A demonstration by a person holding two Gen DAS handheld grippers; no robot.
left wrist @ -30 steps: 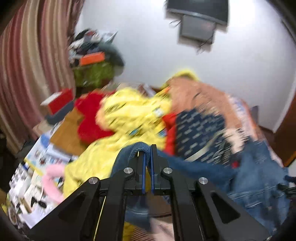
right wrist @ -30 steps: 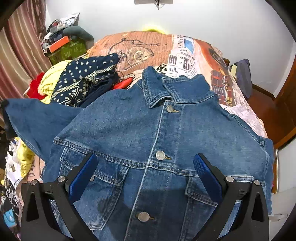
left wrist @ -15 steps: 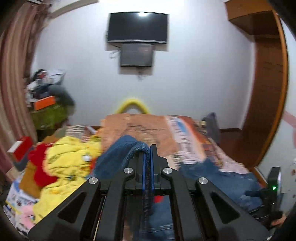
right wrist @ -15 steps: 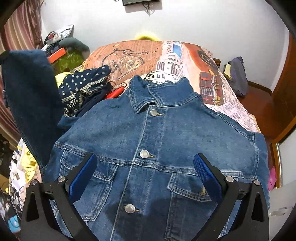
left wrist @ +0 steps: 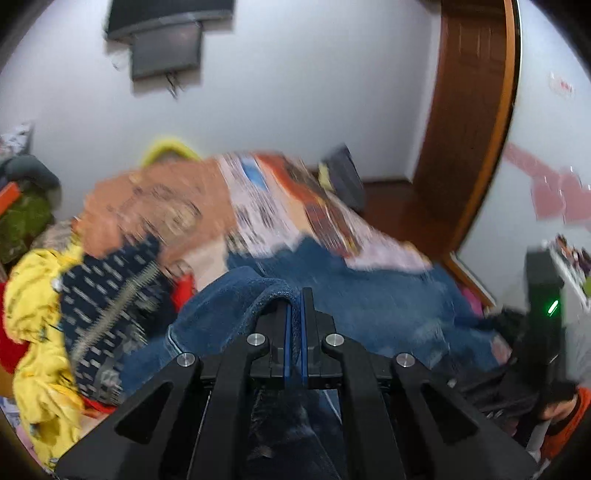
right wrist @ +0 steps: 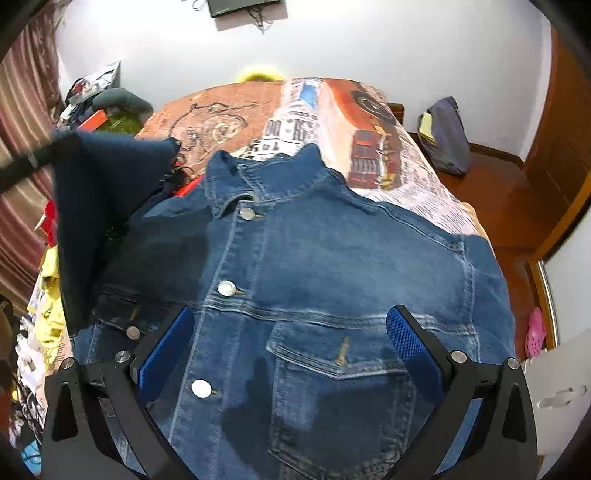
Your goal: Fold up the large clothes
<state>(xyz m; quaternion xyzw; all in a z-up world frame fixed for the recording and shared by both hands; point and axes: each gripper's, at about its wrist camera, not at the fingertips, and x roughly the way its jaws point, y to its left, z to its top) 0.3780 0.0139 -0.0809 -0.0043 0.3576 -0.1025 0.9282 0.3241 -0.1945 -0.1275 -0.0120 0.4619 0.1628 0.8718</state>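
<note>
Printed bedspread (right wrist: 417, 184), denim jacket (right wrist: 332, 266) spread flat, left gripper (left wrist: 294, 314) pinching sleeve (right wrist: 85, 206)

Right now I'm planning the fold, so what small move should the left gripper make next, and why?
Probably carry the sleeve across and lay it on the chest of the denim jacket. The left gripper is shut on the sleeve's denim, which hangs raised beside the buttoned front, not yet resting on it. The right gripper hovers open over the pocket area, holding nothing.

White walls (right wrist: 369, 37), wooden floor (right wrist: 498, 192), wall-mounted television (left wrist: 166, 22), striped curtain (right wrist: 22, 110).
</note>
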